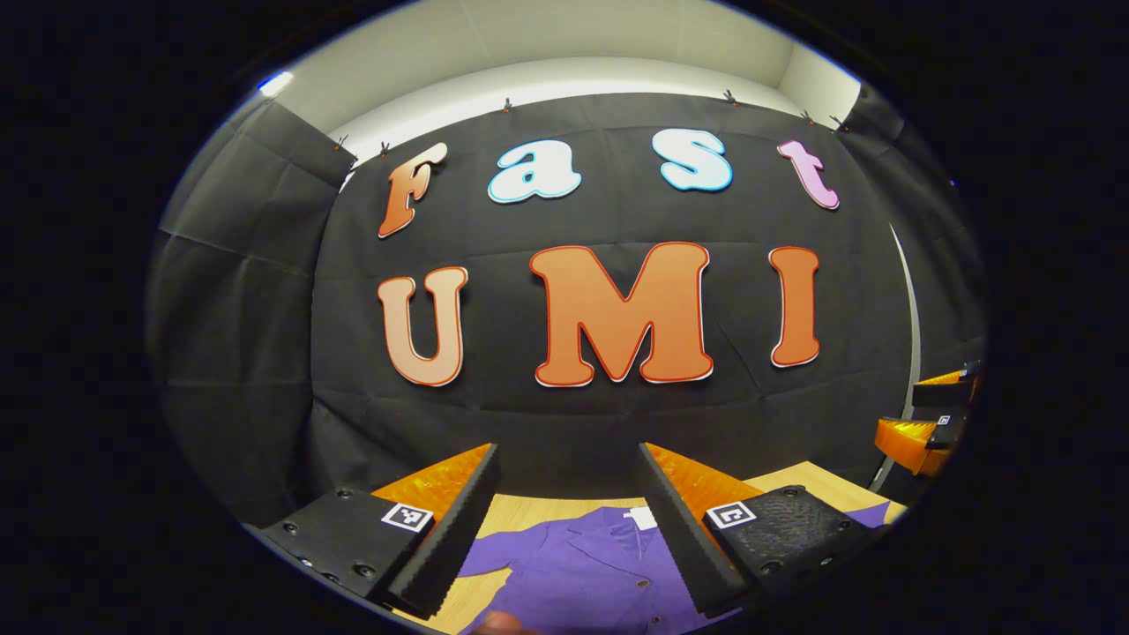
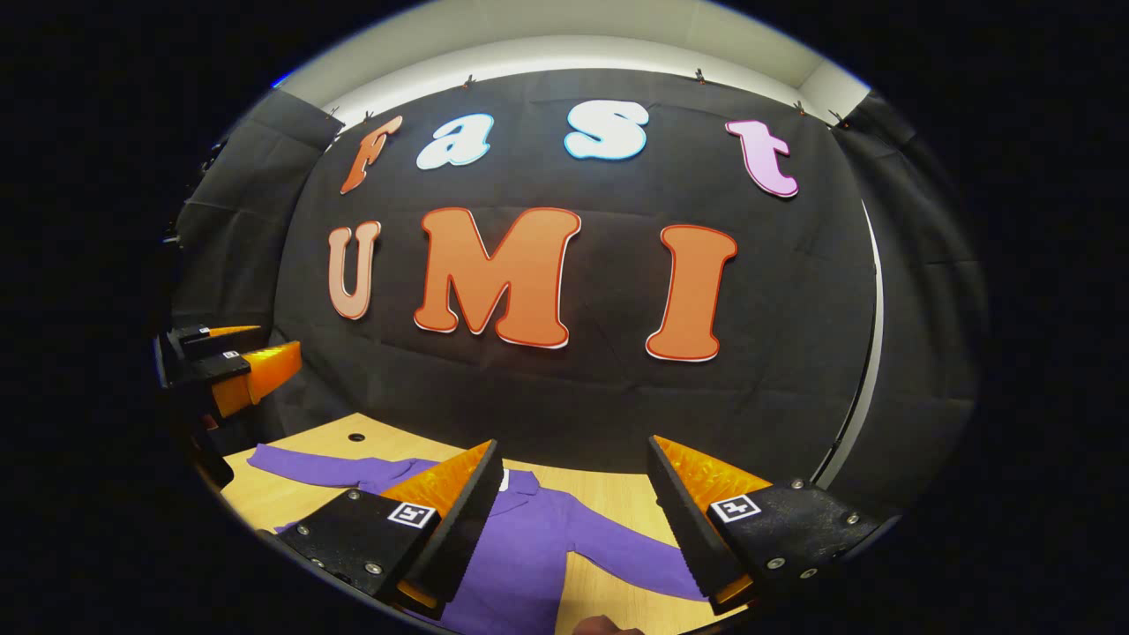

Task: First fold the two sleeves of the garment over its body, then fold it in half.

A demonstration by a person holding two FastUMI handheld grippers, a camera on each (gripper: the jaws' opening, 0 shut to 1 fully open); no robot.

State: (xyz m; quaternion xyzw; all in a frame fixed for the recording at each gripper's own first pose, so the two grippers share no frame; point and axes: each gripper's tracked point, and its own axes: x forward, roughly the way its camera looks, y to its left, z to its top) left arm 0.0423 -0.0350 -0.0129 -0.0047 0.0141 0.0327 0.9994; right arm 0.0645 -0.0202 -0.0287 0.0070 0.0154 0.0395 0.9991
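A purple button-front garment (image 2: 520, 547) lies flat on the wooden table (image 2: 617, 503), collar (image 2: 514, 481) towards the wall. One sleeve (image 2: 309, 467) stretches out to the left and the other sleeve (image 2: 631, 556) to the right. My right gripper (image 2: 575, 441) hovers open above the garment's body, holding nothing. In the left gripper view the garment (image 1: 573, 564) shows between the fingers of my left gripper (image 1: 567, 448), which is open and holds nothing. The left gripper (image 2: 234, 357) appears far left in the right gripper view; the right gripper (image 1: 935, 410) appears far right in the left gripper view.
The black cloth wall (image 2: 564, 388) stands just behind the table's far edge. A small round hole (image 2: 355, 437) sits in the tabletop near the left sleeve. A bit of a hand (image 2: 604, 624) shows at the bottom edge.
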